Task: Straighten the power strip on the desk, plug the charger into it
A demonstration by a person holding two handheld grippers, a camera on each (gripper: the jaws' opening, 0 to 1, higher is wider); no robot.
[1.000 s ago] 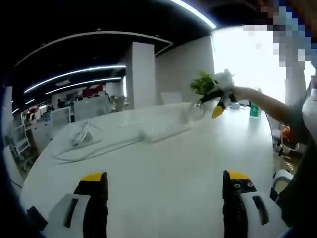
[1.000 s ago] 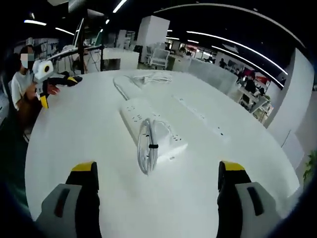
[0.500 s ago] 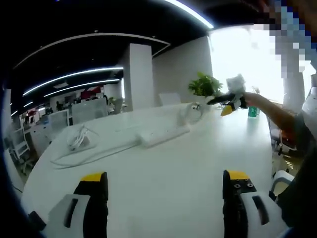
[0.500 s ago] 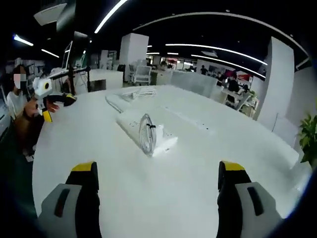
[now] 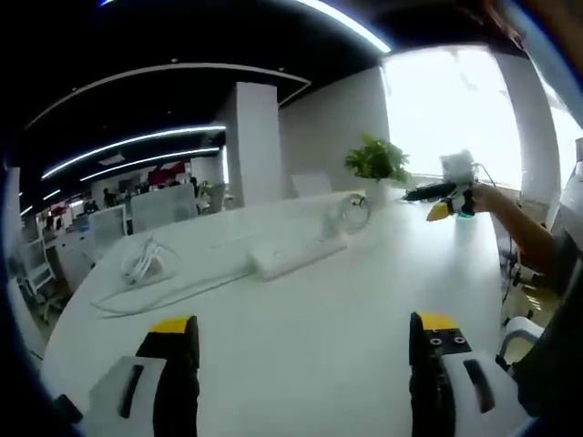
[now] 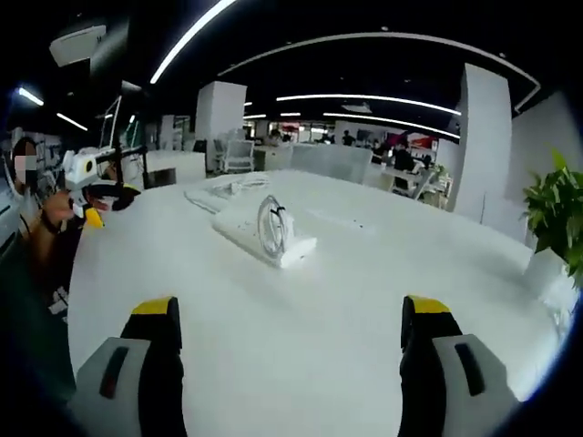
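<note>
A white power strip point(image 5: 296, 253) lies at an angle on the white round table point(image 5: 301, 319), with a coiled white cable point(image 5: 352, 211) standing at its far end. The same power strip point(image 6: 255, 235) and coil point(image 6: 271, 226) sit mid-table in the right gripper view. A white charger with bundled cord point(image 5: 146, 259) rests further left, and the same charger bundle point(image 6: 228, 187) lies beyond the strip in the right gripper view. My left gripper point(image 5: 303, 324) is open and empty, well short of the strip. My right gripper point(image 6: 287, 305) is also open and empty.
A potted plant point(image 5: 378, 159) stands at the table's far edge. Across the table a person's hand holds the right gripper point(image 5: 446, 193), and the left gripper point(image 6: 100, 182) appears at the table's left rim. Office desks and chairs fill the background.
The right gripper has swung away from above the strip and dropped lower, drifting rightwards in the left gripper view. The power strip and charger have stayed in place.
</note>
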